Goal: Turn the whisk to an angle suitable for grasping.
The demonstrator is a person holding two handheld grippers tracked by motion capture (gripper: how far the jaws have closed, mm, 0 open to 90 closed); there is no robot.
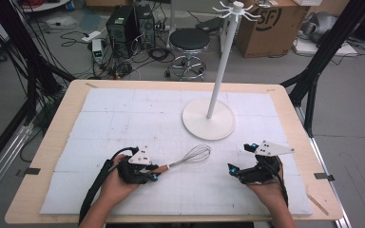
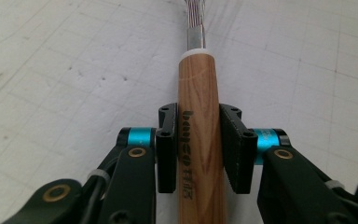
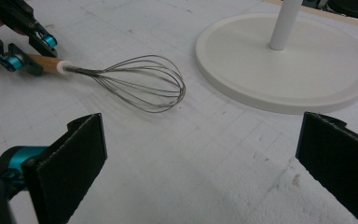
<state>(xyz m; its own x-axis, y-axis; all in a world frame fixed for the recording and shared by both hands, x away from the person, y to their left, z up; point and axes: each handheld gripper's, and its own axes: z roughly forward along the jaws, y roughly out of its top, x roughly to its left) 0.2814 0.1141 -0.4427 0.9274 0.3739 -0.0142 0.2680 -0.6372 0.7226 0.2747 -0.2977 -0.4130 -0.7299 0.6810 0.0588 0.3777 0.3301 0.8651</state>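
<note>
At the left of the high view, the person's left hand (image 1: 116,183) rests low on the white gridded mat (image 1: 123,118) that covers the wooden tabletop (image 1: 57,128), and holds the left claw (image 1: 155,172) pointing to the right across the mat. That claw is clamped on the wooden handle (image 2: 200,135) of a whisk (image 1: 185,159): in the left gripper view the two black jaws press against both sides of the handle, which runs straight up between them to a white collar and the start of the wires. The whisk lies roughly level just above or on the mat, near the front middle of the tabletop, with its wire head (image 3: 142,84) aimed to the right and slightly away from the person, short of the stand; whether the wires touch the mat I cannot tell. Beyond the whisk head stands a white rack (image 1: 221,66) with a round flat base (image 3: 289,60), a thin upright pole and hooked arms at the top; its base sits on the mat, near the whisk head but apart from it. Farther right, the right claw (image 1: 241,160) is held in the person's right hand (image 1: 266,183), with its jaws spread wide and nothing between them, well apart from the whisk and facing toward it.
</note>
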